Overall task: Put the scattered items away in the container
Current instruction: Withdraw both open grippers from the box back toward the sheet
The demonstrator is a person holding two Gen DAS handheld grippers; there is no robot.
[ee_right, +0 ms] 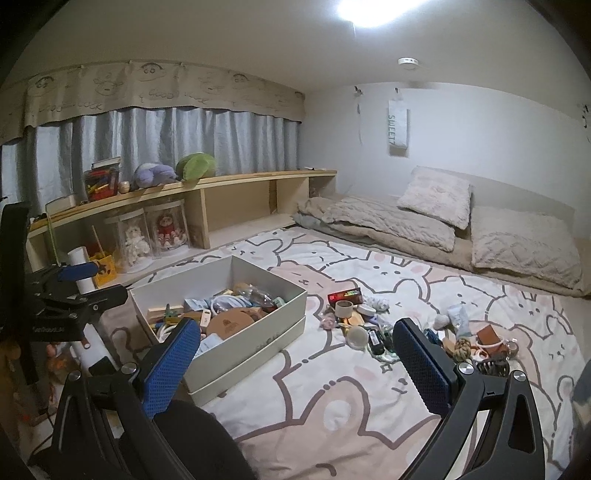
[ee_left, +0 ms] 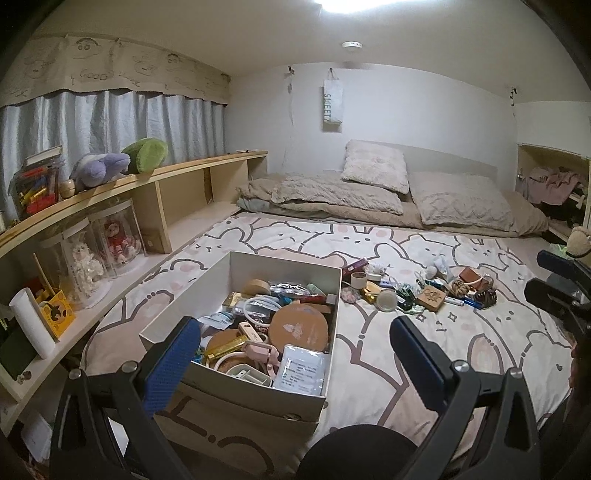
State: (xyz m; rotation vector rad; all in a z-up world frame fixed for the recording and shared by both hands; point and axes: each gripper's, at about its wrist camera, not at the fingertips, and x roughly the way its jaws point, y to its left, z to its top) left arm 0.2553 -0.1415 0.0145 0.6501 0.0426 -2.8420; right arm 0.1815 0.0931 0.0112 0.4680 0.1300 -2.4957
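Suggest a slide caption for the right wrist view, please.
Open right gripper faces the half-filled box and scattered items.

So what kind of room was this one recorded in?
Most likely a bedroom: pillows on folded bedding, a bunny-print bedspread holding the box and clutter, and plush toys on a shelf by the curtain.

Glaring ceiling light (ee_right: 373,11), fisheye-warped edges

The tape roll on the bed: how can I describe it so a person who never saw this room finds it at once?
Start at the open box on the bunny-print bedcover. Just past the box's far right corner lies a heap of small items, and the tape roll stands at the heap's near-box end, beside a dark red packet. It is the only beige ring with a hollow middle there.
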